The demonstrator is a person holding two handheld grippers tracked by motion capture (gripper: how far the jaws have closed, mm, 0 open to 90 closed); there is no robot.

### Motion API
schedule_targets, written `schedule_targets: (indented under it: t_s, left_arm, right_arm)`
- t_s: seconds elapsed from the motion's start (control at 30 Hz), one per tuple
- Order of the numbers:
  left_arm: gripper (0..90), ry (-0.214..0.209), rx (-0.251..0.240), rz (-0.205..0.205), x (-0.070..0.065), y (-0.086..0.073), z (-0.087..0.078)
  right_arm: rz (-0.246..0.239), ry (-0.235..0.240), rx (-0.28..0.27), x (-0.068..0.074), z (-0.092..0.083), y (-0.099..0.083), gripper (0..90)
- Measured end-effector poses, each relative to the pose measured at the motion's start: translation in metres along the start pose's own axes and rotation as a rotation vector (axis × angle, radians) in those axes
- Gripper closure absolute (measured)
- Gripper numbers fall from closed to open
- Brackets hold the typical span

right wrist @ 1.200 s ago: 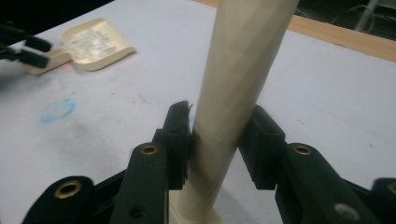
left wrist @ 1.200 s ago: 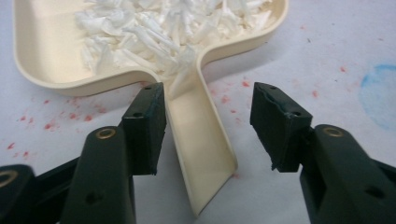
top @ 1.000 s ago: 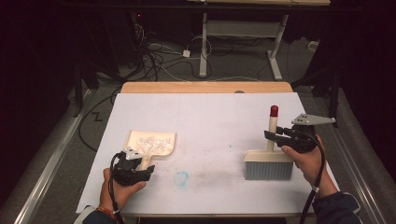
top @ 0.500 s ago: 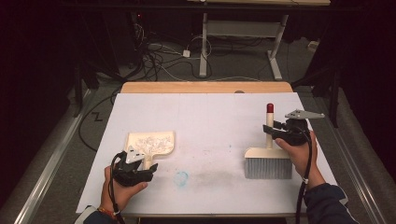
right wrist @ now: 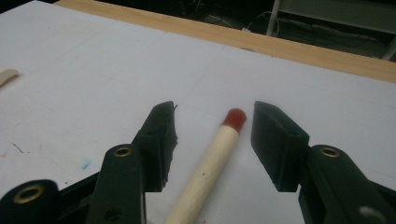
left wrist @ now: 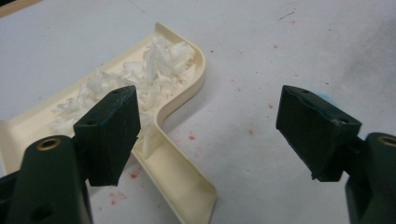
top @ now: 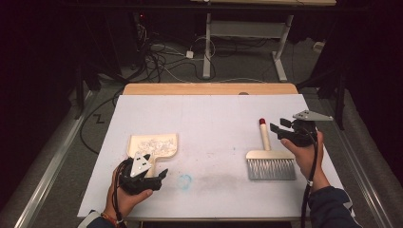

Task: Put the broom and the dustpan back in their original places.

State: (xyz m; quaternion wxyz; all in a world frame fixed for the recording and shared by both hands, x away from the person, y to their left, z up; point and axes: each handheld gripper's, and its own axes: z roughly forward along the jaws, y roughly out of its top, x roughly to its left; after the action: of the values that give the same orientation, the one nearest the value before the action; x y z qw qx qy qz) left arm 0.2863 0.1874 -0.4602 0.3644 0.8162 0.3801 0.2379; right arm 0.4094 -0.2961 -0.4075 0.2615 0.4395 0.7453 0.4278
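The left gripper has just been opening, nothing gripped, at the cream dustpan handle; right of that dustpan lies the brush; the right gripper, jaws just opening, straddles its handle untouched.

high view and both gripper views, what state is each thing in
cream plastic dustpan: flat on the table, holding white shreds
wooden hand brush with red-tipped handle: lying flat, released
left gripper: jaws just opened wide, nothing between them
right gripper: jaws just opening, astride the brush handle, not pressing it
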Motion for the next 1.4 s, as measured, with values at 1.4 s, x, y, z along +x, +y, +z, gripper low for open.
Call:
schedule_targets:
  t_s: [1.4]
  left_arm:
    - [20.4, -0.027, 0.008, 0.094, -0.013, 0.000, 0.007]
  right_arm:
    - [-0.109, -0.020, -0.192, 0.044, -0.036, 0.006, 16.9]
